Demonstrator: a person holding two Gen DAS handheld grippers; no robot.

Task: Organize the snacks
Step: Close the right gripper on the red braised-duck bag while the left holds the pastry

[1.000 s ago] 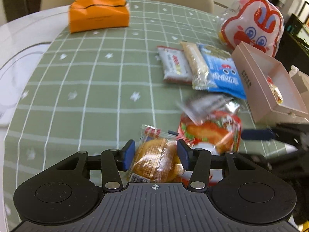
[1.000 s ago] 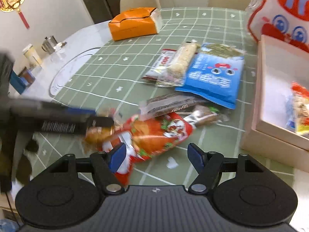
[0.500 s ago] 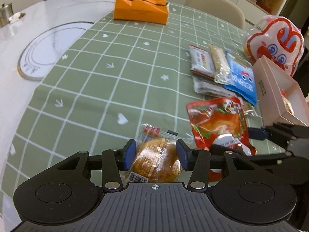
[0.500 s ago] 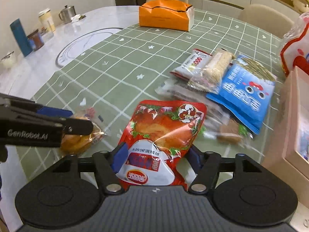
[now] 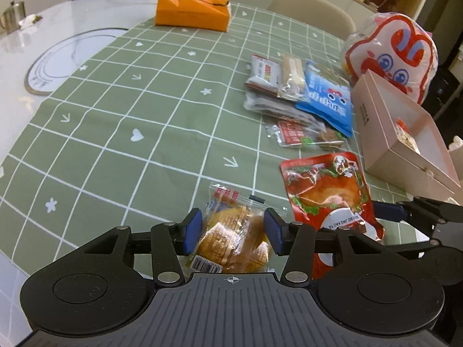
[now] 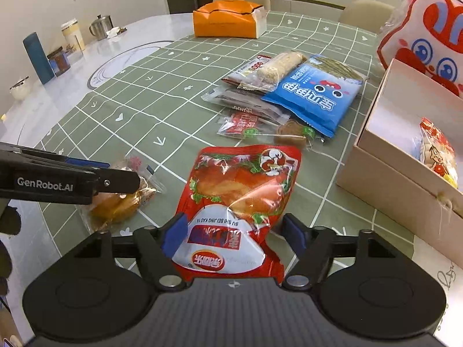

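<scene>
My left gripper (image 5: 233, 232) is shut on a clear-wrapped bread bun (image 5: 234, 243), low over the green checked cloth; the bun also shows in the right wrist view (image 6: 115, 202). My right gripper (image 6: 235, 235) is shut on a red roast-duck snack pouch (image 6: 240, 185), which also shows in the left wrist view (image 5: 327, 190). A pile of snack packs (image 6: 289, 92) lies farther back, with a blue pack (image 6: 315, 95) on top. An open pink box (image 6: 405, 144) at the right holds one small snack (image 6: 438, 153).
An orange tissue box (image 6: 228, 18) stands at the far side. A red-and-white bunny bag (image 6: 425, 29) stands behind the pink box. A blue bottle (image 6: 37, 57), jars and a kettle sit at the far left on the marble table (image 6: 72, 66).
Both grippers pulled back toward the near table edge with their snacks. The red pouch moved clear of the pile and the view steadied.
</scene>
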